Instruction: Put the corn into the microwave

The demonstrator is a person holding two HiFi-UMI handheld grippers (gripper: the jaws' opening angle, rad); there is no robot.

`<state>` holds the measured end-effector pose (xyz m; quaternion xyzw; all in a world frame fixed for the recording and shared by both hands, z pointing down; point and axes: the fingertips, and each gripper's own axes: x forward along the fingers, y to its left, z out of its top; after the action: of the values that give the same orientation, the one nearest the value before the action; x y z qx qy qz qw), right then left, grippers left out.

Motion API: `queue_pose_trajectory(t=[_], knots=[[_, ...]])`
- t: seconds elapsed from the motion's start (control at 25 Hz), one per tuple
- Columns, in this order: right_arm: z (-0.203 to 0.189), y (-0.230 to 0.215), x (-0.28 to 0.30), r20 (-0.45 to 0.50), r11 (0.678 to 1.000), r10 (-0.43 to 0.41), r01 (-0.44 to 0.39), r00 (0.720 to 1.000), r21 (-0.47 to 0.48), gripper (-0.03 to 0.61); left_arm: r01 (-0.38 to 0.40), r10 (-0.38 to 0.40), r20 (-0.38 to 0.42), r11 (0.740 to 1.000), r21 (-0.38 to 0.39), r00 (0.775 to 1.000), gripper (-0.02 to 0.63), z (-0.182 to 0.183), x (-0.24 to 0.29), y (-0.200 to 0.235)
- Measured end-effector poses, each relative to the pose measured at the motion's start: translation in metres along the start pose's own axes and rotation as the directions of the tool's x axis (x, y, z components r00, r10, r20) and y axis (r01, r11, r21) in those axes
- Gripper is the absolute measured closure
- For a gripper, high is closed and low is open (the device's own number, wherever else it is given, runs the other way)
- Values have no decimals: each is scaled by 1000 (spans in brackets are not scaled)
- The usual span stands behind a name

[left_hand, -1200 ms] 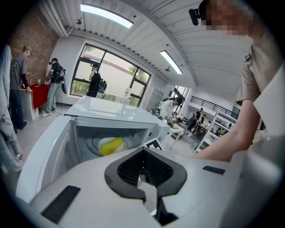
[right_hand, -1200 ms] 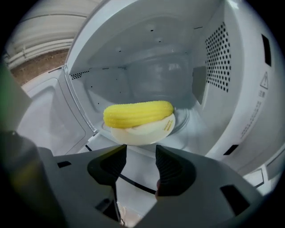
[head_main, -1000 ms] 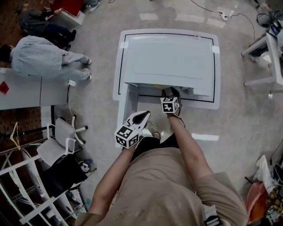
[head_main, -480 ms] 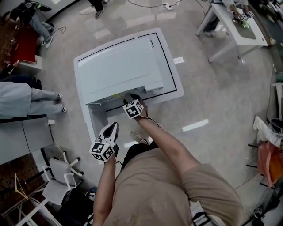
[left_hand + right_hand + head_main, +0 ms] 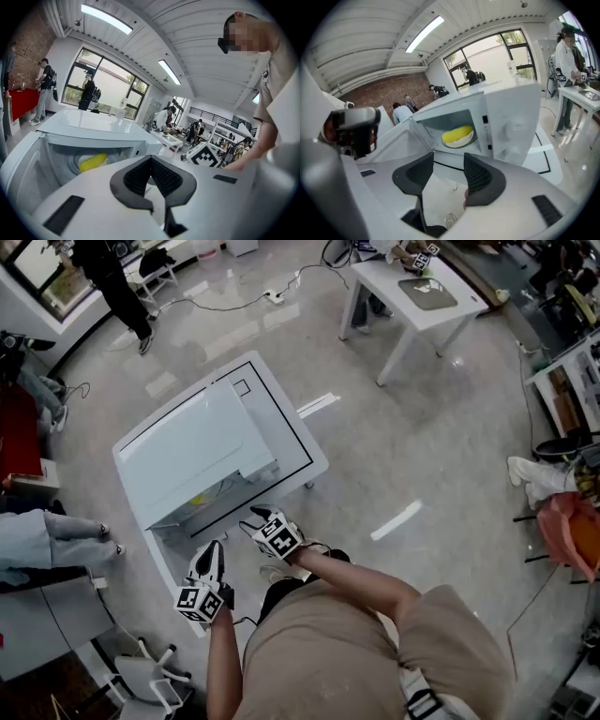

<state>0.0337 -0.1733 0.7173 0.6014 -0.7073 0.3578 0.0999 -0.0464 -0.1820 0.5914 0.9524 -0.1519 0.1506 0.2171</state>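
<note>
The corn lies inside the microwave on its round plate, and the door stands open to the left. Both grippers hang outside the opening, apart from the corn. The right gripper has its jaws spread with nothing between them, and the corn shows straight ahead beyond the tips. The left gripper has its jaws closed tip to tip and empty, with the corn ahead and to its left, deep in the cavity. The microwave sits on a white table, and the right gripper is nearer to it than the left.
</note>
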Motion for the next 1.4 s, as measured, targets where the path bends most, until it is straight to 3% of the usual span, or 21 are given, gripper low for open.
queue_pose_trajectory(t=[0.28, 0.56, 0.84, 1.04, 1.2, 1.4], knots=[[81, -18, -108, 183, 997, -32, 44, 983, -60, 370, 36, -40, 70, 998, 59, 997, 607, 42, 21, -26], [153, -78, -198, 366, 974, -142, 197, 920, -116, 370, 39, -54, 180, 996, 83, 982, 607, 87, 40, -59], [181, -112, -237, 452, 955, -174, 261, 875, -139, 370, 22, -41, 214, 996, 89, 976, 607, 96, 54, -76], [187, -112, -242, 456, 949, -145, 254, 878, -186, 370, -19, -4, 219, 995, 102, 976, 607, 100, 51, -75], [183, -112, -233, 414, 920, -166, 292, 895, -261, 406, -55, 31, 223, 993, 103, 974, 607, 99, 47, -69], [188, -99, -223, 420, 914, -101, 251, 902, -318, 436, -89, 64, 237, 991, 99, 969, 607, 100, 42, -62]])
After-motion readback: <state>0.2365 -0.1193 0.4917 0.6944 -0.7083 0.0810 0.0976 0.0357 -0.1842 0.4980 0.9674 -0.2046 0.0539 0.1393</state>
